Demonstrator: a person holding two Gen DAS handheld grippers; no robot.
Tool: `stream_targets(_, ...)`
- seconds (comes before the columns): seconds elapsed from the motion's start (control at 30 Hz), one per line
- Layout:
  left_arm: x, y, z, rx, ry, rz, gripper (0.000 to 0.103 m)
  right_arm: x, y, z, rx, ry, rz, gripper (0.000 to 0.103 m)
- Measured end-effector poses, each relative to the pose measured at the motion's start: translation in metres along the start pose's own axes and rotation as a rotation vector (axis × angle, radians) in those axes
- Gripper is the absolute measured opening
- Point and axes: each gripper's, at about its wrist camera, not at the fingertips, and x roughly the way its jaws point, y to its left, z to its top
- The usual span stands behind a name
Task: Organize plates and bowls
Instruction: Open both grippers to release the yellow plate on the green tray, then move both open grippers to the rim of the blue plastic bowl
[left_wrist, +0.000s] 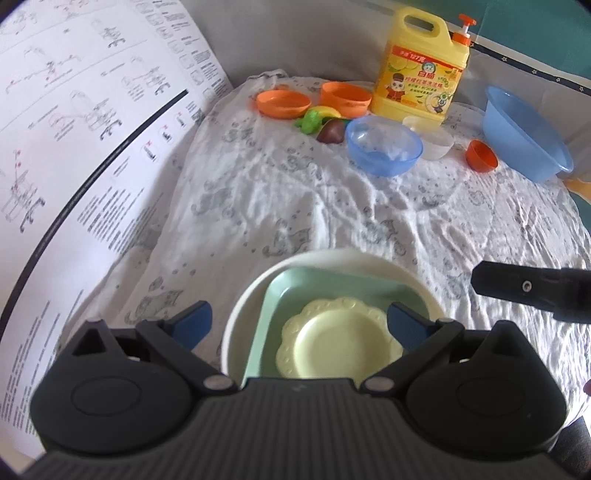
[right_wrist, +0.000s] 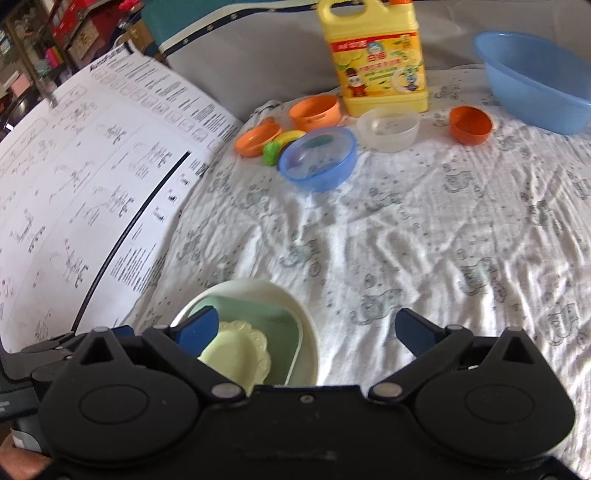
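Observation:
Three dishes are nested on the cloth: a white round plate (left_wrist: 236, 314) (right_wrist: 308, 354) holds a green square plate (left_wrist: 295, 288) (right_wrist: 273, 321), and a small pale yellow scalloped plate (left_wrist: 340, 343) (right_wrist: 236, 350) lies on top. My left gripper (left_wrist: 301, 323) hangs open just over this stack, with its right fingertip above the green plate. My right gripper (right_wrist: 306, 330) is open too, with the stack under its left fingertip. Further back stand a blue bowl (left_wrist: 384, 147) (right_wrist: 317, 158), a clear bowl (left_wrist: 436, 140) (right_wrist: 388, 129), an orange bowl (left_wrist: 345, 98) (right_wrist: 316, 110) and an orange plate (left_wrist: 282, 103) (right_wrist: 256, 140).
A yellow detergent jug (left_wrist: 421, 74) (right_wrist: 376, 62) stands at the back. A large blue basin (left_wrist: 524, 133) (right_wrist: 535, 99) and a tipped orange cup (left_wrist: 480, 155) (right_wrist: 471, 125) are at the back right. Toy fruits (left_wrist: 312, 120) lie by the orange dishes. A big printed sheet (left_wrist: 92, 147) covers the left.

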Motion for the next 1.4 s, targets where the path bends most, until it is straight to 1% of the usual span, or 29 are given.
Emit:
stream_targets(0.3, 0.012, -0.017, 0.038, 0.023, -0.009, -0.011, 0.103, 0.0, -0.038, 0.021, 0.08, -0.021, -0.044, 0.103)
stream_targets(0.47, 0.023, -0.026, 0.067, 0.034, -0.032, -0.014, 0.103, 0.006, -0.059, 0.04, 0.109, -0.027, -0.074, 0.103)
stream_targets(0.6, 0.039, -0.033, 0.092, 0.043, -0.043, -0.006, 0.103, 0.017, -0.07, 0.058, 0.125, -0.026, -0.095, 0.103)
stream_targets(0.77, 0.066, -0.037, 0.125, 0.025, -0.038, -0.023, 0.103, 0.037, -0.085, 0.088, 0.179, -0.036, -0.099, 0.103)
stream_targets(0.93, 0.097, -0.043, 0.149, 0.035, -0.028, -0.013, 0.103, 0.063, -0.094, 0.113, 0.24, -0.036, -0.066, 0.103)
stream_targets(1.13, 0.135, -0.04, 0.164, 0.003, 0.018, -0.009, 0.103, 0.102, -0.083, 0.133, 0.199, 0.003, -0.048, 0.103)
stream_targets(1.2, 0.144, -0.041, 0.167, 0.0, 0.029, 0.007, 0.103, 0.115, -0.077, 0.139, 0.183, 0.019, -0.046, 0.103)
stream_targets(1.23, 0.147, -0.041, 0.168, -0.001, 0.033, 0.013, 0.103, 0.121, -0.075, 0.142, 0.177, 0.024, -0.049, 0.101)
stream_targets(1.33, 0.155, -0.042, 0.172, -0.004, 0.036, 0.014, 0.101, 0.137, -0.071, 0.15, 0.168, 0.032, -0.057, 0.089)
stream_targets(1.37, 0.158, -0.043, 0.173, 0.001, 0.036, 0.013, 0.099, 0.142, -0.071, 0.153, 0.167, 0.037, -0.056, 0.083)
stream_targets(1.4, 0.16, -0.044, 0.174, 0.007, 0.037, 0.012, 0.093, 0.146, -0.07, 0.154, 0.168, 0.041, -0.056, 0.076)
